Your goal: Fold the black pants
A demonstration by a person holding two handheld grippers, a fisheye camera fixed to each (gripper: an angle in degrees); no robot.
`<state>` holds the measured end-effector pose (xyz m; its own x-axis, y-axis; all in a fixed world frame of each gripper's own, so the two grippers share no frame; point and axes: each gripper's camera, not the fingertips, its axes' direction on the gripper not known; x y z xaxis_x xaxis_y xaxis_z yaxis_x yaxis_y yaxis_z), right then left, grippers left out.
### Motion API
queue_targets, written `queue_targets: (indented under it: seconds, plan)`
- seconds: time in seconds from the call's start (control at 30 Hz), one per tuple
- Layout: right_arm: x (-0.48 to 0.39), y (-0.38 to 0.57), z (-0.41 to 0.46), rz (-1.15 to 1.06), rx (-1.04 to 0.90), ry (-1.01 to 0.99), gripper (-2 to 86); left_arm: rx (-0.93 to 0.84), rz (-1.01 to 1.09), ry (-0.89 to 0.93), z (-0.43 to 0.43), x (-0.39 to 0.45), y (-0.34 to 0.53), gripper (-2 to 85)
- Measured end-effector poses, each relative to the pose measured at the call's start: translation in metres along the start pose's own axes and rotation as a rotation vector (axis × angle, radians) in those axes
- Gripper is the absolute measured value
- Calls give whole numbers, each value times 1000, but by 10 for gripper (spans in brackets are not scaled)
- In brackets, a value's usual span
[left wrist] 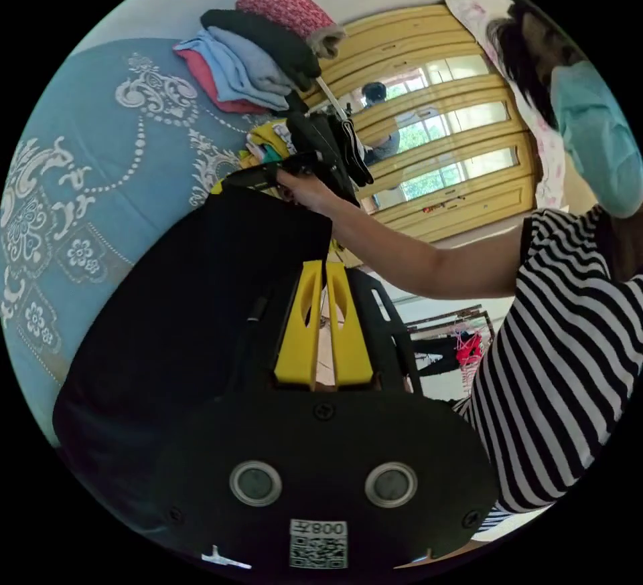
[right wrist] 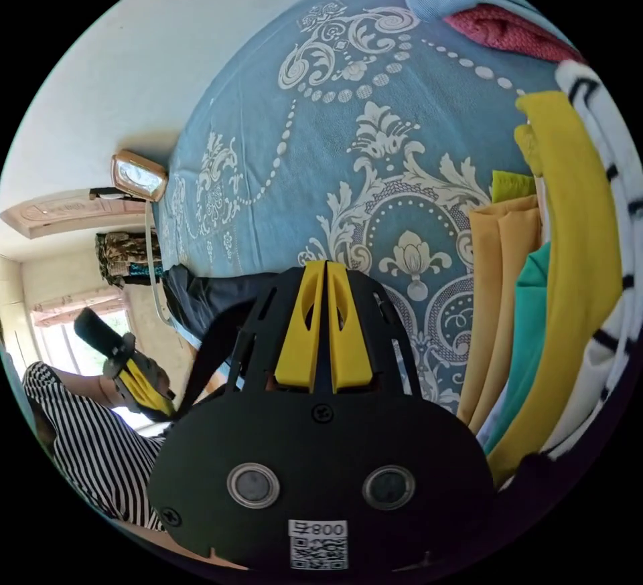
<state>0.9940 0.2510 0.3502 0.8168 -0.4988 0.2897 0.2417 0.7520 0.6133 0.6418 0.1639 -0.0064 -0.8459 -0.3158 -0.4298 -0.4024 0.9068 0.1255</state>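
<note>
No legible brand writing. Left tool [left wrist: 325, 270] jaws nearly together, apparently pinching the black pants [left wrist: 187, 317] hanging over the blue bedspread [left wrist: 87, 163]. Right tool [right wrist: 325, 269] jaws close together, grip unclear; outstretched hand [left wrist: 308, 189] holds it at the pants' far edge.

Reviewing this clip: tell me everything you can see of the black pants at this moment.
The black pants are plain, dark, matte cloth, hanging as a broad sheet over the blue patterned bedspread. The right gripper meets their upper edge. The left gripper has its yellow jaws closed beside them; a grip cannot be told. The right gripper view shows them trailing off the bed's edge.
</note>
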Motion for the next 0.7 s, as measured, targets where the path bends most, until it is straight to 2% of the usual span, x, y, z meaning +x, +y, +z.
queue_targets:
  seconds: [0.13, 0.2, 0.37, 0.57, 0.63, 0.7]
  plan:
    - [1, 15, -13, -20, 29, 6, 31, -238, 54, -122, 86, -14, 18, 20]
    - [-1, 25, -21, -21, 41, 35, 49, -283, 25, -122, 106, -27, 26, 28]
    - [-21, 66, -41, -86, 74, 172, 79, -200, 61, -99, 107, -50, 25, 61]
    - [-30, 125, -37, -59, 57, 171, 89, -211, 110, -318, 124, -106, -7, 89]
    - [-25, 143, -19, -23, 3, 200, 88, -255, 121, -406, 145, -131, -20, 91]
    - [-21, 152, -10, -1, -8, 142, 85, -315, 130, -436, 165, -149, -25, 86]
